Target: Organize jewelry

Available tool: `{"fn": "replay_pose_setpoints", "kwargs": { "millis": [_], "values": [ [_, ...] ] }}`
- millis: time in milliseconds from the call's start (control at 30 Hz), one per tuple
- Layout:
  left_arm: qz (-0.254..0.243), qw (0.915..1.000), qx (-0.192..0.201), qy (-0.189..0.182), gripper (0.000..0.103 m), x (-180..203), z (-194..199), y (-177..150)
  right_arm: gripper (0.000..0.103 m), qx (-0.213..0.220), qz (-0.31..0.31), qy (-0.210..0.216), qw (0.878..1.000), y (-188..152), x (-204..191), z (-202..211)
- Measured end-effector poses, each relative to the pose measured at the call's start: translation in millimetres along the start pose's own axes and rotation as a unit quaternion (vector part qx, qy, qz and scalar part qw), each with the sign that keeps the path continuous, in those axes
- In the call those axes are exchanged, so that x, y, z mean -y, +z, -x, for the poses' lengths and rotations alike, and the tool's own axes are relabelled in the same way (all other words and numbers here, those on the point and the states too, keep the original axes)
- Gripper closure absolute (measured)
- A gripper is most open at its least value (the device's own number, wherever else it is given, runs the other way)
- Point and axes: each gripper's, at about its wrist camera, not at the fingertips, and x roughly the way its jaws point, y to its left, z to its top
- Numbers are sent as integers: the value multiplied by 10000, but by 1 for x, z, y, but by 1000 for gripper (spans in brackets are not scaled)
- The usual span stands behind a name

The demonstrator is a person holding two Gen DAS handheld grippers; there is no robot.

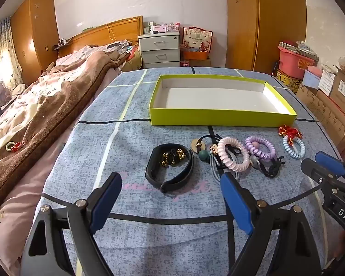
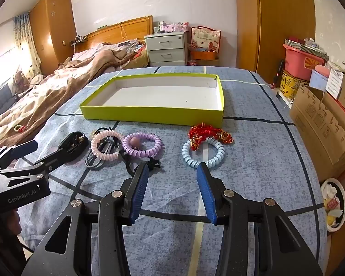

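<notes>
Both grippers hover open above the bed's near edge: the left gripper [image 1: 170,184] just short of the black bracelet [image 1: 170,169], the right gripper [image 2: 172,172] before the blue coil band [image 2: 203,153]. The green box [image 2: 154,115] lies beyond.

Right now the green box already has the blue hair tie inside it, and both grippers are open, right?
Not quite. The green box is empty. The right wrist view shows the blue hair tie lying on the blanket in front of it. Both the left gripper and right gripper are open.
</notes>
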Motion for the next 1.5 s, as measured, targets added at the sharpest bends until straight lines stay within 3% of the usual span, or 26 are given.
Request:
{"fn": "replay_pose_setpoints", "kwargs": {
  "millis": [567, 867, 1500],
  "values": [
    [4, 9990, 91, -426, 14, 12, 12, 3, 58, 183, -160, -99, 9997, 3, 1, 9],
    [101, 9988, 325, -351, 14, 13, 19, 6, 58, 281, -121, -184, 9994, 3, -3, 15],
    [172, 9985, 363, -361, 14, 6, 26, 5, 58, 320, -143, -165, 9992, 3, -6, 21]
  ]
}}
